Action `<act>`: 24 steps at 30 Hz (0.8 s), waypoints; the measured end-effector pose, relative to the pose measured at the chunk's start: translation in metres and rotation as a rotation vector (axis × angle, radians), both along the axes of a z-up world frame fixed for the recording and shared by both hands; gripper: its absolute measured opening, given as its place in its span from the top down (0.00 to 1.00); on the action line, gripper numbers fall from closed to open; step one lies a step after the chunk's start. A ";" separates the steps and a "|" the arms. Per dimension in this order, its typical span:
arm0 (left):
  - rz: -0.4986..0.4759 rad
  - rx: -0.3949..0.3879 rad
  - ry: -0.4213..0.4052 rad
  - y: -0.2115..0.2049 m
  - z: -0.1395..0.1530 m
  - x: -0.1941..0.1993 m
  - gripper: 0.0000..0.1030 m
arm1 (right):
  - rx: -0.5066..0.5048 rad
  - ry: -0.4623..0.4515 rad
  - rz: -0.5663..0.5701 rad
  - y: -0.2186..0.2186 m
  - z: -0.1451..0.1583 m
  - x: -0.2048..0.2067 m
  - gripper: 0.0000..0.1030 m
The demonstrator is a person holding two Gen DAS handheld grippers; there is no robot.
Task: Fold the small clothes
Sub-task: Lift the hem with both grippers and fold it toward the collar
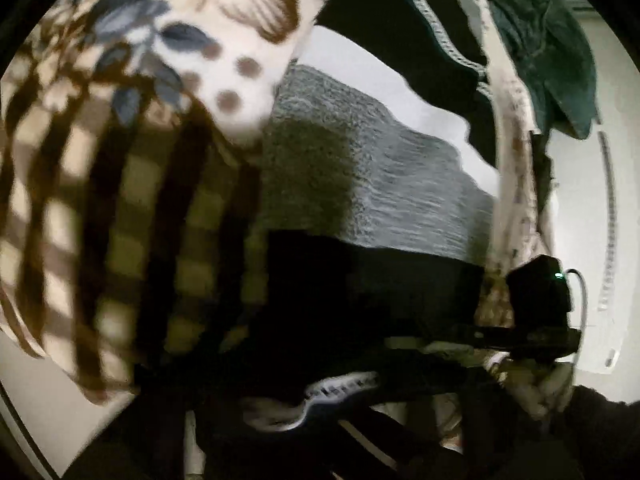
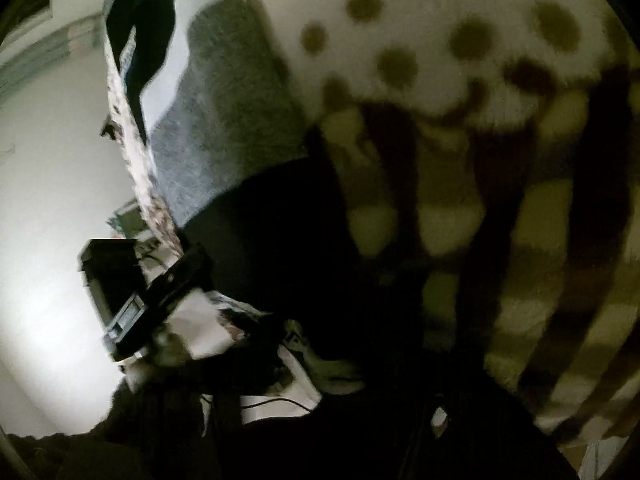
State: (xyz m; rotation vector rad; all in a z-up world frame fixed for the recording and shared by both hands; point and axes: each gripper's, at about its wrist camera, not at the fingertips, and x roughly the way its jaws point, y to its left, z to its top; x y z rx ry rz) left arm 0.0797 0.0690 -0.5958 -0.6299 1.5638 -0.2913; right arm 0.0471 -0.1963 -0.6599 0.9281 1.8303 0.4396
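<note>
the biggest thing before me is the patterned cloth, plaid below and brown-dotted above. it is lifted off the surface and hangs so near both lenses that it fills nine to twelve o'clock in the left view and twelve to four o'clock in the right view. i judge the fold barely begun: this piece is in the air, spread rather than doubled, with no crease that i can see. behind it lies the white surface, and on that a grey towel at the centre. a black garment with pale stitched trim sits toward one o'clock and looks loose and unfolded. a dark green garment is heaped at two o'clock, so more pieces wait. a pale printed strip runs from one o'clock down to four; it may be the taut edge of the same patterned cloth, though blur keeps me from being sure. my right gripper shows at four o'clock in the left view, its jaws pinched closed on the lower end of that strip. my left gripper shows at eight o'clock in the right view, clamped on the strip likewise, cloth bunching out just past the jaws. the two hold well apart and face one another, with the fabric between them, raised above the towel. my own fingertips are lost in the dark at six o'clock of each view.
</note>
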 end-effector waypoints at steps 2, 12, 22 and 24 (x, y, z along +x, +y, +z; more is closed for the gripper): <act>0.024 0.008 -0.017 -0.001 0.006 -0.006 0.90 | -0.012 -0.013 -0.022 0.001 0.003 -0.003 0.89; 0.123 -0.113 -0.057 0.008 0.070 0.012 0.90 | -0.009 -0.126 -0.039 0.000 0.061 0.007 0.90; 0.172 -0.217 -0.182 0.015 0.143 0.100 0.90 | 0.073 -0.332 -0.136 -0.055 0.162 0.085 0.91; 0.195 -0.231 -0.200 0.019 0.147 0.128 0.90 | 0.083 -0.364 -0.158 -0.058 0.180 0.111 0.91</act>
